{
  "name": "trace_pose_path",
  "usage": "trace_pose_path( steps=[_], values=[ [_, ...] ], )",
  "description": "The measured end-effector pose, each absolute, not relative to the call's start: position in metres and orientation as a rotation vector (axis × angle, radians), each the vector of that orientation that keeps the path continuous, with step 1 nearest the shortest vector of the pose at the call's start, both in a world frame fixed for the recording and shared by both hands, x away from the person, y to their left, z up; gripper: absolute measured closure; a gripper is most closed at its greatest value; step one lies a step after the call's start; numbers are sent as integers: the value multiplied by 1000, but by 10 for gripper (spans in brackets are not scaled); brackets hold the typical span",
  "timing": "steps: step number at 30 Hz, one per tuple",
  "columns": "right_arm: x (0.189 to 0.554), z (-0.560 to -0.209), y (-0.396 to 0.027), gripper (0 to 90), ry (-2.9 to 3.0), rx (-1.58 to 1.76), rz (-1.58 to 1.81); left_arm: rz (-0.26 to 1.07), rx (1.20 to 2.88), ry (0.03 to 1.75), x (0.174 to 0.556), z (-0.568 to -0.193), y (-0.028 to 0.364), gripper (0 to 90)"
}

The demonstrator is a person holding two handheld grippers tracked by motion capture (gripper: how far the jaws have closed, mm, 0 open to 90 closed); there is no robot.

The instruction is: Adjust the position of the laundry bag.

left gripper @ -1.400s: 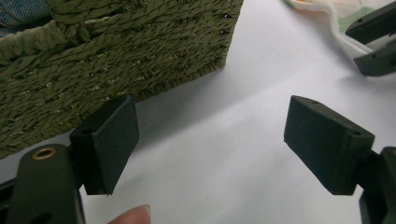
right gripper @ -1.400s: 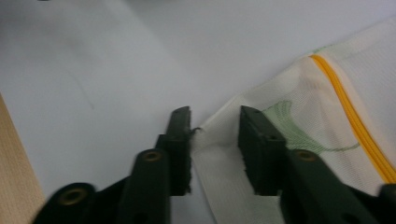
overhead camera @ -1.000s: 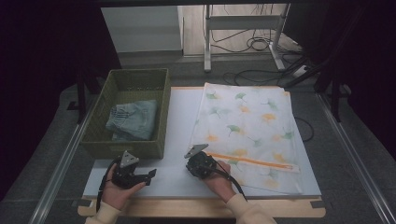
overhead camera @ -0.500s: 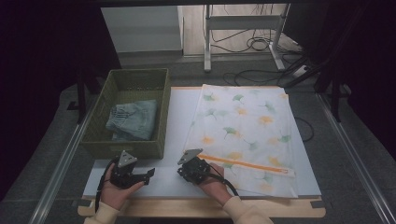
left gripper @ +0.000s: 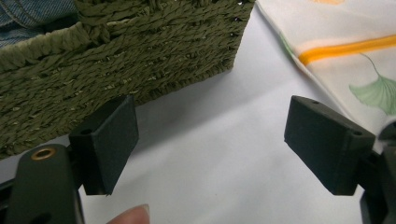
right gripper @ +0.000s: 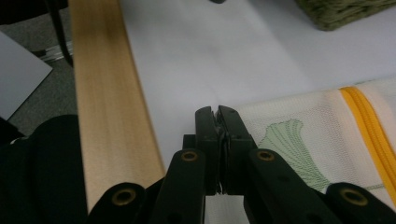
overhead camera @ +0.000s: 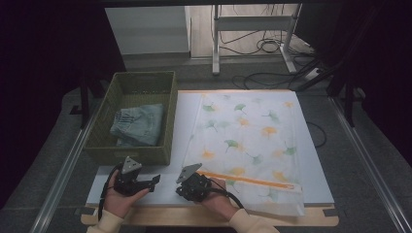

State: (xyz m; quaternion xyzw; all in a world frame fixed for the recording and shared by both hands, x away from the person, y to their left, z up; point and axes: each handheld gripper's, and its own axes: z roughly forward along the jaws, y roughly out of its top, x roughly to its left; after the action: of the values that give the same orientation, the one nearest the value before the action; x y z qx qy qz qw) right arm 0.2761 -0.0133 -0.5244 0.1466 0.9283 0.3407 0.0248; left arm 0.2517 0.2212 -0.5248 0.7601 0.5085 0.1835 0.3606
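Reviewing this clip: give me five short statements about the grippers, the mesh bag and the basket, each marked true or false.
1. The right gripper has its jaws closed at the corner of the leaf-print mesh bag. True.
2. The left gripper is clamped on the basket wall. False: its jaws stand wide apart over bare white table surface, in front of the green woven basket.
3. The basket holds folded denim. True.
4. The bag's orange zipper runs along its far edge. False: it runs near the edge closest to the person.
5. The mesh bag lies inside the basket. False: it lies flat on the table, to the right of the basket in the high view.
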Motion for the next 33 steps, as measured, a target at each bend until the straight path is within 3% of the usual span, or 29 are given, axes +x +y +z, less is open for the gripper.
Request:
trace_pose_path(
  steps=[14,18,23,26,33],
  values=[
    [268,-525,-8,857,2911,397,1044,468,1966,1313,252,-526,221,173],
    [269,-518,-16,679,2901,417,1074,465,1974,1312,253,-527,221,174],
    [274,-501,-39,600,2841,484,1122,468,1975,1311,253,-526,221,173],
    [286,-483,-77,542,2730,606,1152,473,1973,1308,253,-526,220,174],
    [307,-468,-143,504,2546,805,1053,475,1973,1302,252,-525,219,174]
  ],
)
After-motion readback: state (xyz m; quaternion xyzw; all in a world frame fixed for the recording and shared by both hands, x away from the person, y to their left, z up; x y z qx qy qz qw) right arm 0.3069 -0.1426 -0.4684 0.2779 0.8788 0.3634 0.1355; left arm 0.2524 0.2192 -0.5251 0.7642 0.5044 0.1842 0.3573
